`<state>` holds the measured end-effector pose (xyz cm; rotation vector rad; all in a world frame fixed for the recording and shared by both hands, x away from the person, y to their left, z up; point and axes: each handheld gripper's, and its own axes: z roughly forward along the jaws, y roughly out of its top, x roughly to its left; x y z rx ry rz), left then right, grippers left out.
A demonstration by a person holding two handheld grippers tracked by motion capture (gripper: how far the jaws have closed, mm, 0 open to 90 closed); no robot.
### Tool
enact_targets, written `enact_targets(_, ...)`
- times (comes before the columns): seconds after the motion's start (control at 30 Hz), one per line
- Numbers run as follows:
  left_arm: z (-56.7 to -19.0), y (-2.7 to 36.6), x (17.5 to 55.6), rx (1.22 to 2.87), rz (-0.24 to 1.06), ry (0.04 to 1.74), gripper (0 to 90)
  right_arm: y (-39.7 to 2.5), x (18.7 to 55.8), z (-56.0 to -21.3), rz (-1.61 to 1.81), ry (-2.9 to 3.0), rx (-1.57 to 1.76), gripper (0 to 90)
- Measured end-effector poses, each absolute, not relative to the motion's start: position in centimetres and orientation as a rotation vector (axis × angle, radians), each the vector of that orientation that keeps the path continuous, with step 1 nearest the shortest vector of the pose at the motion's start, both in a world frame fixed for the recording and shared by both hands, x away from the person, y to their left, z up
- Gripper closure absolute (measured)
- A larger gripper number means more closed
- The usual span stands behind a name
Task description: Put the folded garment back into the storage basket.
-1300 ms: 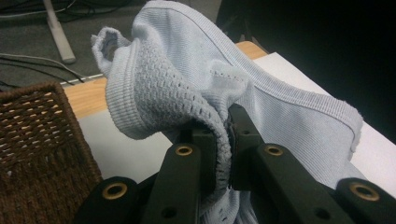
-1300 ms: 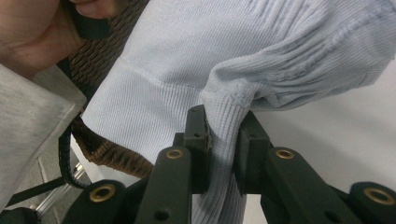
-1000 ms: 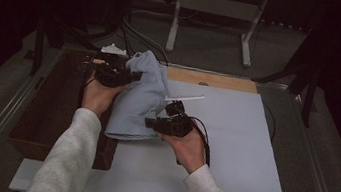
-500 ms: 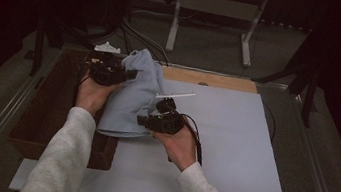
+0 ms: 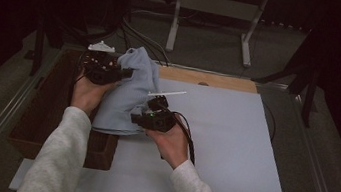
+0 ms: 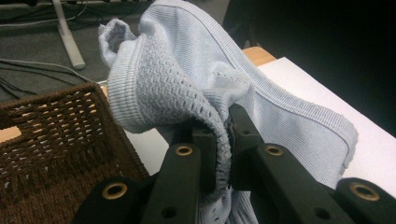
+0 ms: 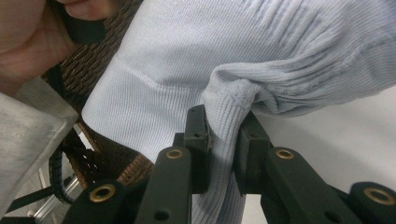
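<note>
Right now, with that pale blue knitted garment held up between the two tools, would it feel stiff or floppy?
Probably floppy: the pale blue knitted garment sags and folds between the left tool and the right tool. Likely light, since two small pinches of its edge hold it up. Its ribbed, open knit looks grippy rather than slippery.

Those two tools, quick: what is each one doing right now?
Left tool: closed, pinching a fold of the light blue knit garment.
Right tool: closed, pinching another fold of the same garment.
</note>
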<state>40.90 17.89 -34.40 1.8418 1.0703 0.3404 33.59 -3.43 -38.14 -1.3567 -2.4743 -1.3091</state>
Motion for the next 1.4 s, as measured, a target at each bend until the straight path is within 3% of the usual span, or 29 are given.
enact_targets(1.4,-33.9,21.9,41.1,1.832,0.406,1.112,84.2,1.7,34.7,-37.9,-1.304,-2.506,-1.326,78.2)
